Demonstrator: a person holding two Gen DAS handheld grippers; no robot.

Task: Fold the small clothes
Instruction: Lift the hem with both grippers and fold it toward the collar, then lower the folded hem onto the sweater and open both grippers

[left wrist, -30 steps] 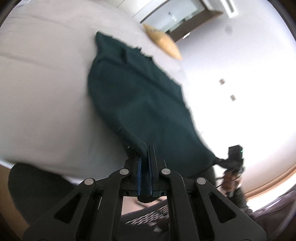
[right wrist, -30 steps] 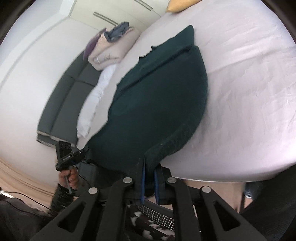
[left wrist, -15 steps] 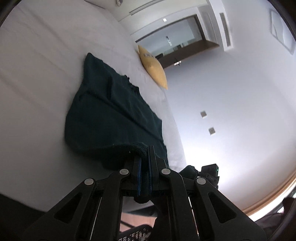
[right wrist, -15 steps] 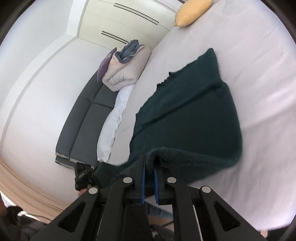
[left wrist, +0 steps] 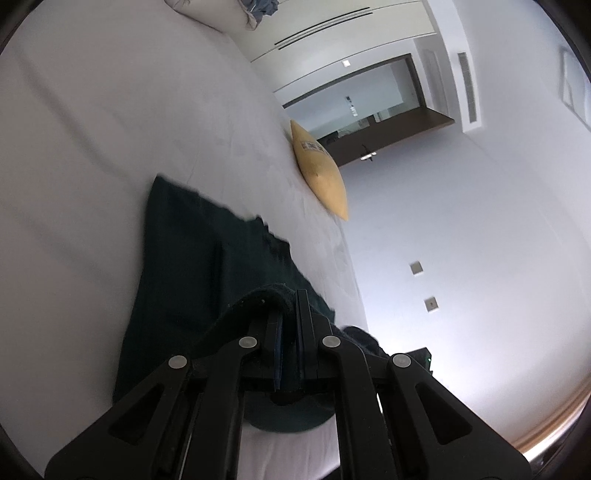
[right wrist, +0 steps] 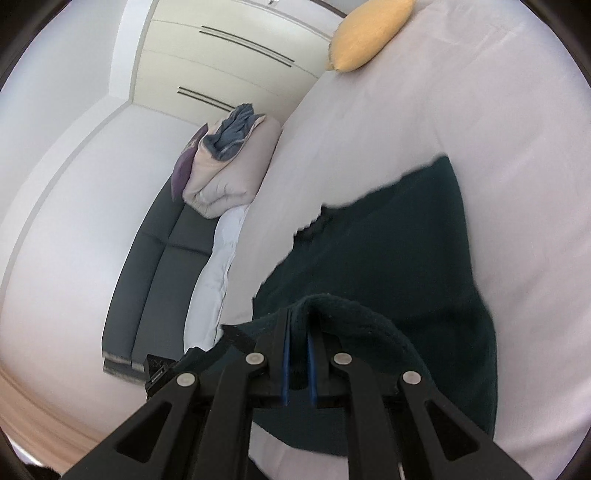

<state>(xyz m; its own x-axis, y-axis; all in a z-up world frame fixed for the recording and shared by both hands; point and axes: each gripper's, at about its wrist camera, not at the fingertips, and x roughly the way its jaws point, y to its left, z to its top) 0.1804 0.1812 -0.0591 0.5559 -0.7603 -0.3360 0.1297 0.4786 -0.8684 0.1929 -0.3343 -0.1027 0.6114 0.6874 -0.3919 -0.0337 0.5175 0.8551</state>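
Lying across the near part of a white bed (left wrist: 92, 155), a dark green garment (left wrist: 177, 266) is spread mostly flat, its far edge jagged and its near hem lifted off the sheet. The left gripper (left wrist: 290, 314) is pinched tight on one corner of that hem, and the thick fabric rolls over the fingers (left wrist: 302, 321) in a soft hump. The right gripper (right wrist: 298, 332) is likewise closed on the other corner of the hem, with cloth draped over its tips and the garment (right wrist: 399, 266) stretching away toward the far side. The knit looks thick and plush, probably a fleece or sweater: light, limp, not slippery, and likely to sag between the two holds rather than stay taut. Gripping at the hem corners seems the right place, since a hold in the middle would bunch the cloth. Carrying the hem toward the far edge should make the fold, judging by the layout. A yellow cushion (right wrist: 365, 33) sits at the far end of the bed, and a bundle of bedding (right wrist: 229, 162) rests on a grey sofa (right wrist: 155, 266) to the left.
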